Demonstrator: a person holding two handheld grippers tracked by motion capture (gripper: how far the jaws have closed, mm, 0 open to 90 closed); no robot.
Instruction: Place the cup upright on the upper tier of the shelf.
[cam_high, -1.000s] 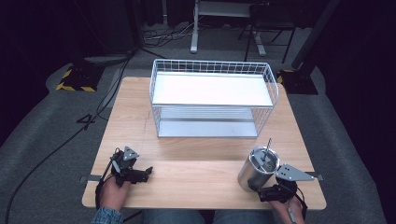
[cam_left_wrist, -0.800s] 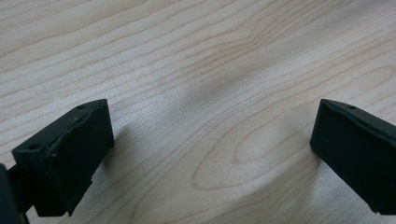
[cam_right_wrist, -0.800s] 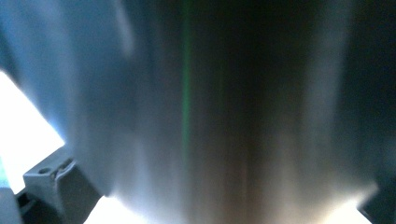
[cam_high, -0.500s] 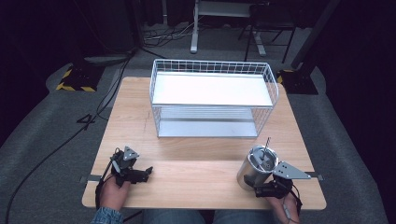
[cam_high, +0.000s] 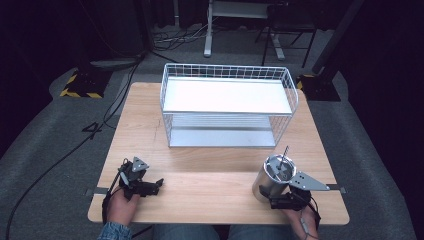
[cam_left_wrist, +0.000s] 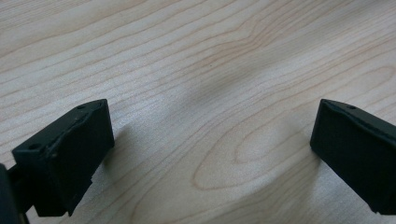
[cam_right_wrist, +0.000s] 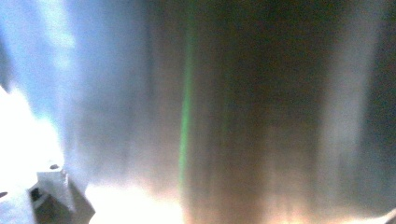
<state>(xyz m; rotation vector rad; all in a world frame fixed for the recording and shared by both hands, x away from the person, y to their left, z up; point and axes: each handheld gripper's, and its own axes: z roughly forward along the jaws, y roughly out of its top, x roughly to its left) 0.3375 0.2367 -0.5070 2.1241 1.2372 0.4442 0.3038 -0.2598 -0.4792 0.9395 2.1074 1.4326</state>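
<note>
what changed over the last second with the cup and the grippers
The right gripper and the steel cup it presses against slid slightly toward the person's edge of the table; whether the fingers have closed on the cup is unclear. The left gripper stayed open over bare wood, and the wire basket did not move.

Bright lit table (cam_high: 210, 165), dark surroundings; blurred, glaring right gripper view
</note>
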